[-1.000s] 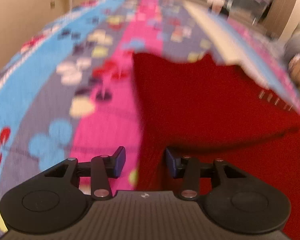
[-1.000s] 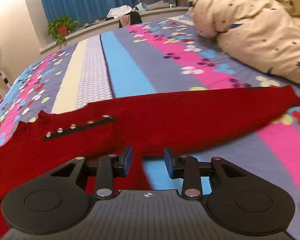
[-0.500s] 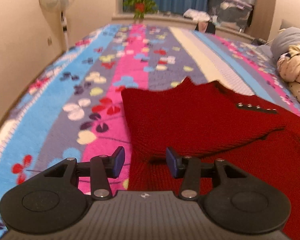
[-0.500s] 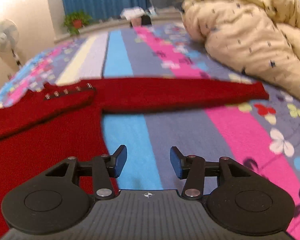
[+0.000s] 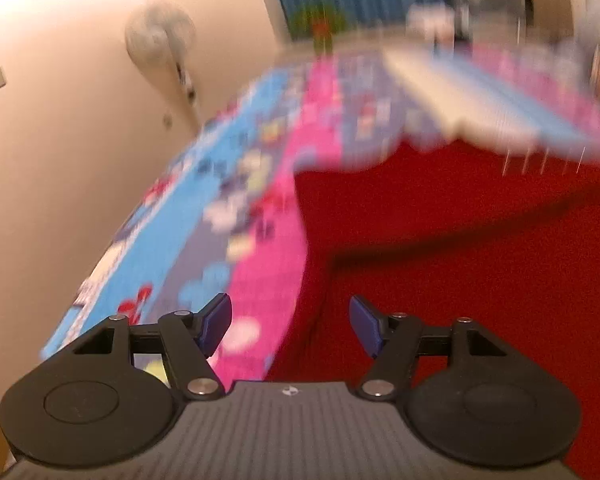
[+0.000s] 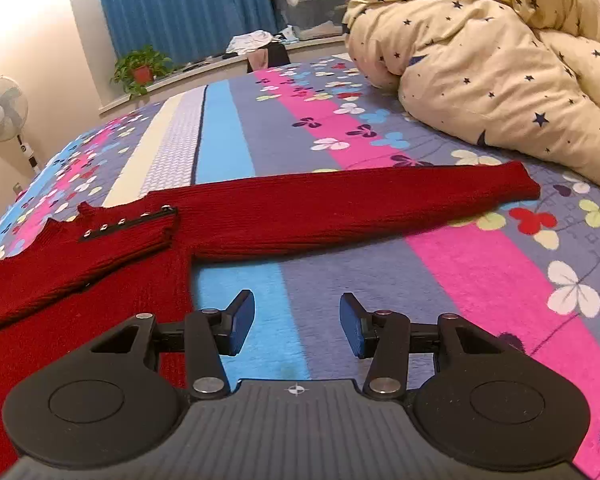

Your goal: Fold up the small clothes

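A red knit sweater (image 6: 80,264) lies flat on the striped floral bedspread (image 6: 340,132). One sleeve (image 6: 360,204) stretches out to the right. The other sleeve is folded across the body, with a row of metal studs (image 6: 128,222) near the collar. My right gripper (image 6: 296,326) is open and empty, above the bedspread just right of the sweater's side edge. In the blurred left wrist view the sweater (image 5: 460,260) fills the right half. My left gripper (image 5: 288,322) is open and empty above the sweater's left edge.
A cream star-print duvet (image 6: 500,64) is heaped at the right of the bed. A standing fan (image 6: 0,110) is by the left wall. A potted plant (image 6: 140,68) and a storage box (image 6: 316,8) sit on the far ledge before blue curtains.
Both grippers have opened wider. The left gripper is swinging, so its view is blurred and tilted. The right gripper has moved little, still by the sweater's right side.
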A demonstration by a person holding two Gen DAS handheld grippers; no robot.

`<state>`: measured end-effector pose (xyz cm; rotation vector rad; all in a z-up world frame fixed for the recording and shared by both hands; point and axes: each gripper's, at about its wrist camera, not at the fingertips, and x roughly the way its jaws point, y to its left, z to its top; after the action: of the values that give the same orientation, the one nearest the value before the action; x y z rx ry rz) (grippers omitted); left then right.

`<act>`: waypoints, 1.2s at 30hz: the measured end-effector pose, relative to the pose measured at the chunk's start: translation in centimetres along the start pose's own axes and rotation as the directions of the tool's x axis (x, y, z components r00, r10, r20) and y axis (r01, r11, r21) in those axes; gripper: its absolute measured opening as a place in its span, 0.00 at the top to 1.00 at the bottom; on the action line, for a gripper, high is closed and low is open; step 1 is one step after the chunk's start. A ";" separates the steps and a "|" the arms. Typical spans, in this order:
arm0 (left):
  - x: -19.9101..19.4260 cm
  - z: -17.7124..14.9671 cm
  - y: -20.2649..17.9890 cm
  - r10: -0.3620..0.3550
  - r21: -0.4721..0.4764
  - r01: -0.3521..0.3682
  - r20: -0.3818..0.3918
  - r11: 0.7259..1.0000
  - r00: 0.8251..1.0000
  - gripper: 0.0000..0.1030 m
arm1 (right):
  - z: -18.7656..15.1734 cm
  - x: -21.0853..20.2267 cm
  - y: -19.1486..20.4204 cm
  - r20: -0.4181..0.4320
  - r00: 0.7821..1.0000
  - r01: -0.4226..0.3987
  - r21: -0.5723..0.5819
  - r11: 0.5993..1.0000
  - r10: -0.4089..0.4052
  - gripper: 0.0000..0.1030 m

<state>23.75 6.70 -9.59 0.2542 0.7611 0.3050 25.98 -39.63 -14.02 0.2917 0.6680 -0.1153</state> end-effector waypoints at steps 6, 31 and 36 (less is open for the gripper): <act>1.5 1.1 -1.2 -0.012 0.010 0.012 0.072 1.000 0.997 0.31 | 0.8 1.2 -1.7 0.005 1.000 0.015 0.064 0.998 -0.015 0.52; 5.5 0.2 -0.6 -0.040 0.005 0.040 -0.018 0.999 0.999 0.30 | 3.7 12.3 -11.6 0.103 0.983 0.097 0.425 0.900 -0.154 0.41; 5.7 0.0 -0.7 -0.039 0.013 0.039 -0.023 0.999 0.999 0.30 | 4.0 12.7 -11.9 0.125 0.968 0.153 0.400 0.903 -0.219 0.69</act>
<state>27.80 8.07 -13.49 0.2482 0.7903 0.2666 35.87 -52.32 -21.70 0.5937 0.5002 -0.4566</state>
